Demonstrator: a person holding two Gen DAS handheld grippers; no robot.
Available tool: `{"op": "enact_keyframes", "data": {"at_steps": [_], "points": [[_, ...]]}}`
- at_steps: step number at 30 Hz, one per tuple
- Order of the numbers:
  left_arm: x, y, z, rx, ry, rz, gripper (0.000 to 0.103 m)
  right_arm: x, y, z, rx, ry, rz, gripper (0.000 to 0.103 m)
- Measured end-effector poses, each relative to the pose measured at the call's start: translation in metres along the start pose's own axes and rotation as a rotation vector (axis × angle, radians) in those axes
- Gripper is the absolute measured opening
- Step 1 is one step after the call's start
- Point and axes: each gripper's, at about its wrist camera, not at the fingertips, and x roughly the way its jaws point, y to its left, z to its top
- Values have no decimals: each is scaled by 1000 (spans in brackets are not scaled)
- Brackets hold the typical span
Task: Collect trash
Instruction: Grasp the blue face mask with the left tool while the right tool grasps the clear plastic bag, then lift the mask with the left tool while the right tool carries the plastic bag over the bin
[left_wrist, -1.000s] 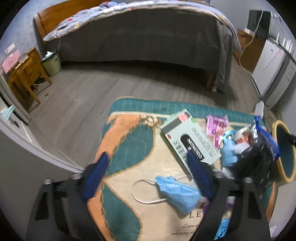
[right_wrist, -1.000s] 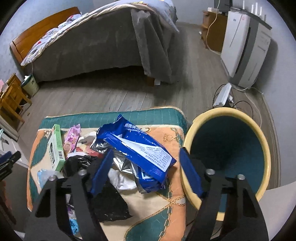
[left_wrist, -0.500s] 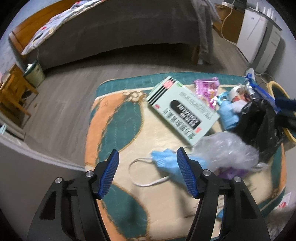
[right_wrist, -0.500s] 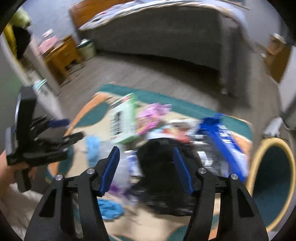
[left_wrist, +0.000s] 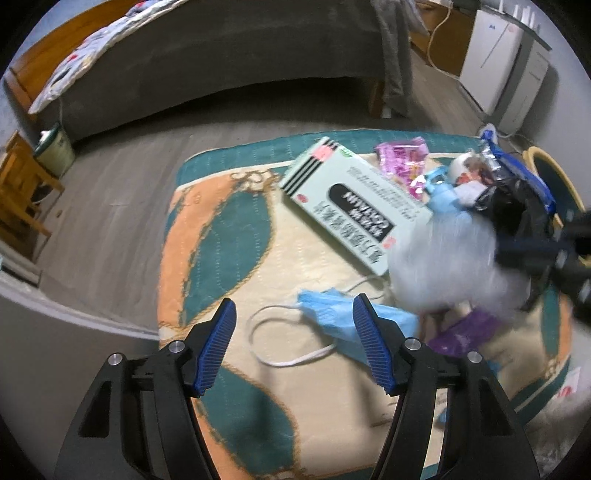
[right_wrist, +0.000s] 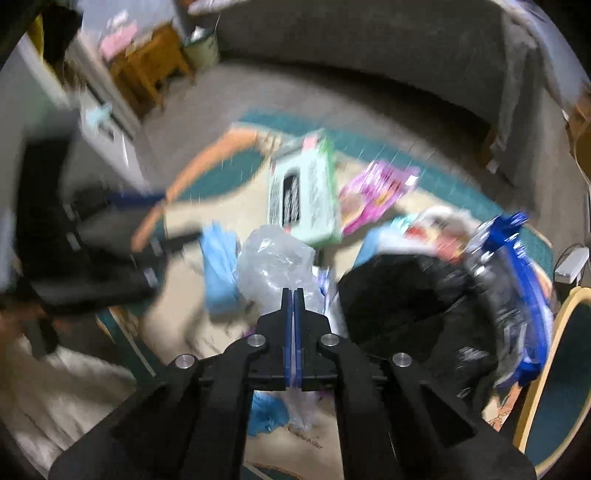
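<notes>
- Right gripper (right_wrist: 293, 295) pinched shut on a clear plastic bag (right_wrist: 273, 258), held up over the mat (left_wrist: 236, 258) beside the black bag (right_wrist: 413, 302).
- Left gripper (left_wrist: 291, 325) wide open, empty, poised over the blue face mask (left_wrist: 332, 317) lying on the mat.
- Step in hand, by judgement: carrying the clear plastic bag toward the yellow bin (right_wrist: 561, 369) at the mat's right edge.
- Next: swing across the black bag, release over the bin; close on the mask.
- Also waiting: green box (left_wrist: 351, 199), pink wrapper (left_wrist: 400, 158), blue packet (right_wrist: 517, 280).
- Heavily blurred right view; bin cut off by the frame, contents unseen.
</notes>
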Motion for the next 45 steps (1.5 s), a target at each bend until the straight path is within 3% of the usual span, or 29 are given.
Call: {"op": "enact_keyframes", "data": {"at_steps": [4,11,13,16,17,18,22,30,36,45], "points": [[3,-17,0,40,10,-43,67,-22,-18,9,48,-73,-81,0],[28,-57,-11,174,94,-29,66,-29,-36,14,98,-102,-194,0],[33,-66,-13,206,108,-22,60,-33,-37,15,93,-114,-221,0],[34,-71,-11,219,115,-16,38,-38,-38,14,89,-124,-262,0],[34,-71,-10,213,117,-22,23,-40,-37,14,86,-130,-278,0],[34,-71,-9,206,118,-20,19,-44,-36,14,75,-142,-293,0],[19,-63,3,144,59,-15,19,-54,-33,13,50,-175,-341,0],[-39,-53,39,17,-142,-12,19,-72,-35,12,47,-240,-394,0],[-76,-66,54,41,-269,-20,19,-86,-41,8,71,-277,-410,0],[-103,-94,65,62,-335,-47,19,-102,-51,2,107,-318,-422,0]]}}
